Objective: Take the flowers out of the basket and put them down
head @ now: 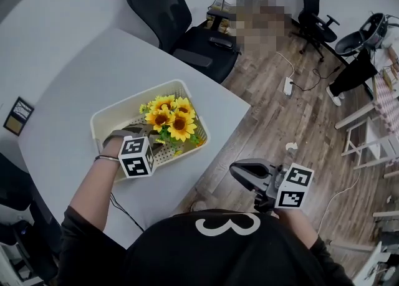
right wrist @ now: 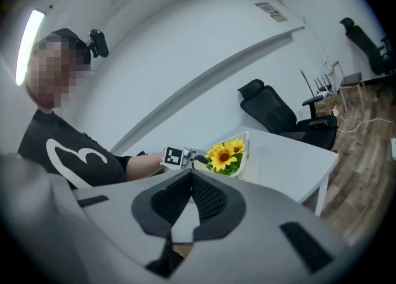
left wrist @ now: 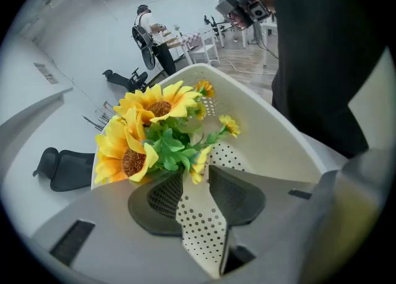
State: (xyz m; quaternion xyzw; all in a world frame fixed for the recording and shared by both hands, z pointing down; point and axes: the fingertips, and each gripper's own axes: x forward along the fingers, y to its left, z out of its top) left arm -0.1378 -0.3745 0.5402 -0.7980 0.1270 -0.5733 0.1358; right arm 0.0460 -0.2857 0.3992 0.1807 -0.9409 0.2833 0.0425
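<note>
A bunch of artificial sunflowers (head: 169, 118) with green leaves lies in a cream perforated basket (head: 103, 116) on the white table (head: 68, 85). My left gripper (head: 134, 132) points steeply down into the basket. In the left gripper view its jaws stand apart over the dotted basket floor (left wrist: 198, 227), and the sunflowers (left wrist: 148, 128) sit right at the tips of the left gripper (left wrist: 195, 168), which is open with no pad pressing on them. My right gripper (head: 240, 169) hangs off the table over the floor. Its tips meet in the right gripper view (right wrist: 189, 174), with nothing between them.
The table's right edge (head: 230, 135) runs close beside the basket, with wooden floor (head: 280, 129) beyond. A black office chair (head: 171, 17) stands at the table's far side. A power strip (head: 288, 85) with cable lies on the floor. White shelving (head: 374, 135) is at the right.
</note>
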